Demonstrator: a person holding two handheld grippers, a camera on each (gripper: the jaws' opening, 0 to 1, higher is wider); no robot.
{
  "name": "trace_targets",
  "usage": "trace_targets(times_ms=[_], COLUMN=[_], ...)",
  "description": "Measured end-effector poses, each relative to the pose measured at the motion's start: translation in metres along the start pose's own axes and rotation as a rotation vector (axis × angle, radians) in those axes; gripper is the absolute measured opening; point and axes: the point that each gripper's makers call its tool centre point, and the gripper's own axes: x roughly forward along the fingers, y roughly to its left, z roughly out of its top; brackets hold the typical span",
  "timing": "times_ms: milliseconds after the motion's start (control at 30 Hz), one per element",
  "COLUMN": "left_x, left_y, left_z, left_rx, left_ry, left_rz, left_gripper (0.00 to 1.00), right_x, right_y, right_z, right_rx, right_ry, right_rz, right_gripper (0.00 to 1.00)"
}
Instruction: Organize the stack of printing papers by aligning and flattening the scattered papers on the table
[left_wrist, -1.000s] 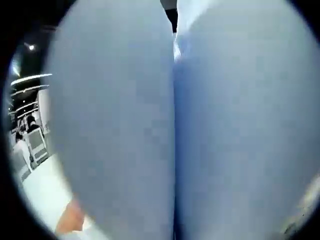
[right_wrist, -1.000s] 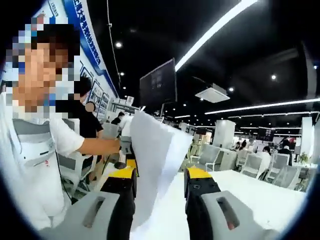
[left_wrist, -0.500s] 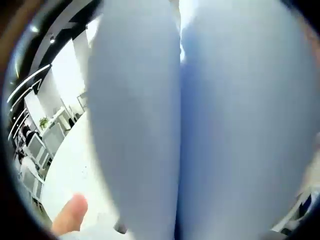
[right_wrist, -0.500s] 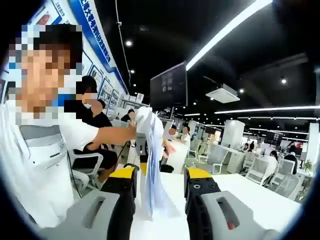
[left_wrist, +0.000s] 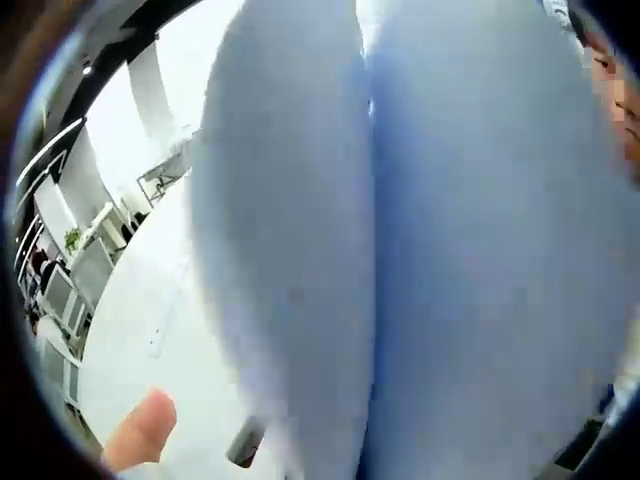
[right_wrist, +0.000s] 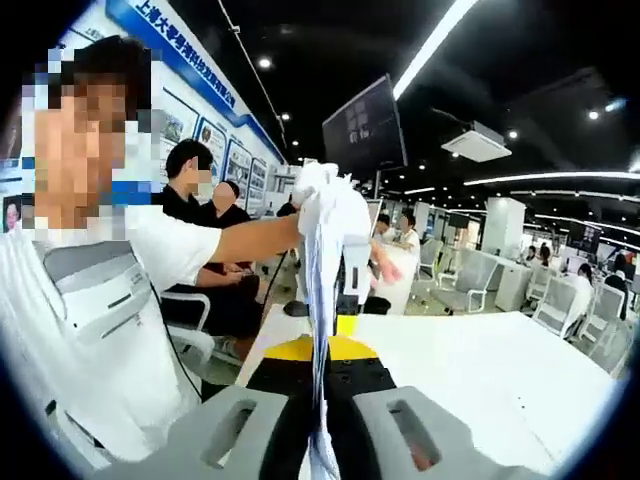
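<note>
Right gripper (right_wrist: 322, 385) fingers (right_wrist: 290, 372) are closed together on the paper stack (right_wrist: 325, 240), which stands edge-on and upright from 6 o'clock toward centre, above the white bench (right_wrist: 480, 370). The left gripper (right_wrist: 350, 285) meets the stack's far side; its finger state cannot be told. The left gripper view is covered at close range by blurred pale sheets of the stack (left_wrist: 400, 260), with bench surface (left_wrist: 140, 330) at 8 o'clock and a fingertip (left_wrist: 140, 443) at 7 o'clock. A person's arm (right_wrist: 250, 240) reaches in from 9 o'clock.
</note>
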Motion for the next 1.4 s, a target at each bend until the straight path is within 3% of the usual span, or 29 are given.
trace_targets(times_ms=[67,100,167,267,367,467,567,700,833,933,1000,1100,1233,1400], left_x=[0.0,0.0,-0.002,-0.008,-0.011,-0.018,-0.029,-0.045,-0.059,-0.057,-0.051,-0.042,-0.03,-0.031], left_y=[0.001,0.001,0.001,0.012,0.013,0.019,0.025,0.031,0.038,0.038,0.041,0.042,0.04,0.041], left_z=[0.0,0.001,0.005,0.002,-0.005,-0.01,-0.026,-0.042,-0.054,-0.062,-0.069,-0.071,-0.069,-0.067], left_rx=[-0.011,-0.043,-0.076,-0.084,-0.161,-0.161,-0.217,-0.25,-0.272,-0.309,-0.311,-0.31,-0.311,-0.313], left_ry=[-0.013,-0.032,-0.103,-0.2,-0.298,-0.431,-0.546,-0.658,-0.797,-0.893,-0.923,-0.922,-0.903,-0.909], left_rz=[-0.005,-0.004,-0.014,0.043,0.041,0.088,0.122,0.166,0.211,0.204,0.227,0.231,0.209,0.21], left_gripper=[0.06,0.06,0.06,0.13,0.17,0.24,0.27,0.3,0.4,0.43,0.5,0.47,0.35,0.37], right_x=[-0.002,-0.004,-0.009,-0.019,-0.021,-0.021,-0.025,-0.036,-0.045,-0.051,-0.054,-0.053,-0.048,-0.044], right_y=[0.001,-0.005,-0.008,-0.015,-0.017,-0.016,-0.016,-0.018,-0.019,-0.022,-0.025,-0.025,-0.022,-0.021], right_z=[-0.001,0.001,0.003,0.006,0.005,0.001,-0.006,-0.01,-0.013,-0.015,-0.016,-0.017,-0.018,-0.02], right_rx=[-0.002,-0.011,0.046,0.132,0.146,0.138,0.141,0.166,0.185,0.216,0.218,0.23,0.237,0.24], right_ry=[-0.018,-0.044,-0.094,-0.179,-0.226,-0.252,-0.278,-0.311,-0.36,-0.407,-0.428,-0.447,-0.469,-0.484], right_rz=[-0.008,-0.046,-0.06,-0.079,-0.079,-0.079,-0.083,-0.091,-0.098,-0.095,-0.094,-0.091,-0.077,-0.067], right_gripper=[0.0,0.0,0.0,0.0,0.0,0.0,0.0,0.0,0.0,0.0,0.0,0.0,0.0,0.0])
